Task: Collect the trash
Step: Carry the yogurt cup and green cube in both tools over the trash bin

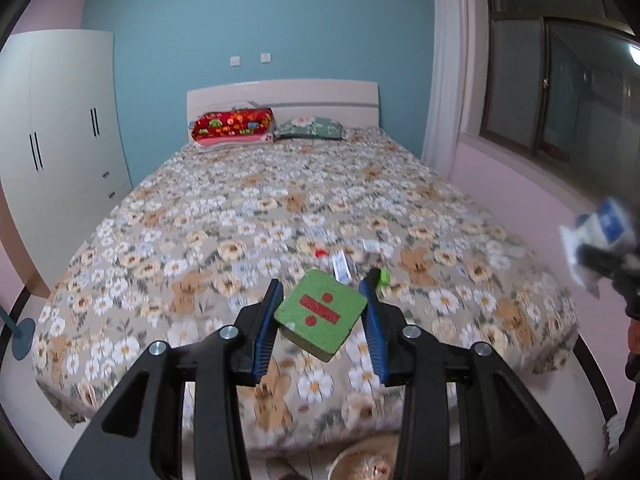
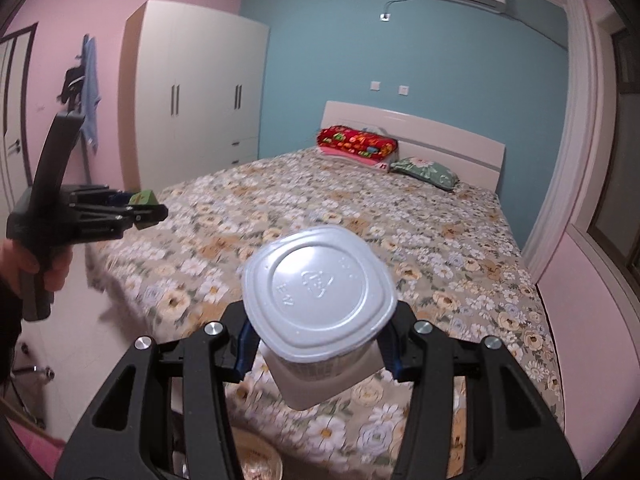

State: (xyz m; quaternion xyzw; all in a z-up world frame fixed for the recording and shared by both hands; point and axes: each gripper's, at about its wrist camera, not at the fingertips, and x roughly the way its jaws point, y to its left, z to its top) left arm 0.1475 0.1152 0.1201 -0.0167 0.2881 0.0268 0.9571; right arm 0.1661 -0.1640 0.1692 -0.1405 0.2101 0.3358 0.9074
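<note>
Both wrist cameras look along their fingers from the bed's (image 1: 248,216) foot toward the headboard (image 2: 412,128); the left view faces it squarely, the right angles leftward; both share the bed and wardrobe (image 1: 60,112).

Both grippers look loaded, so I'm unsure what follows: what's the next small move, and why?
Probably lower both toward the basket below: the left gripper grips the green block, the right gripper the plastic cup.

Left gripper (image 1: 322,312) held level above bed's near end, blue pads (image 1: 267,320) clamped on green block (image 1: 320,314). Right gripper (image 2: 318,340) raised alongside, jaws closed around white cup (image 2: 320,296). Left hand (image 2: 30,266) wraps gripper's handle.
</note>
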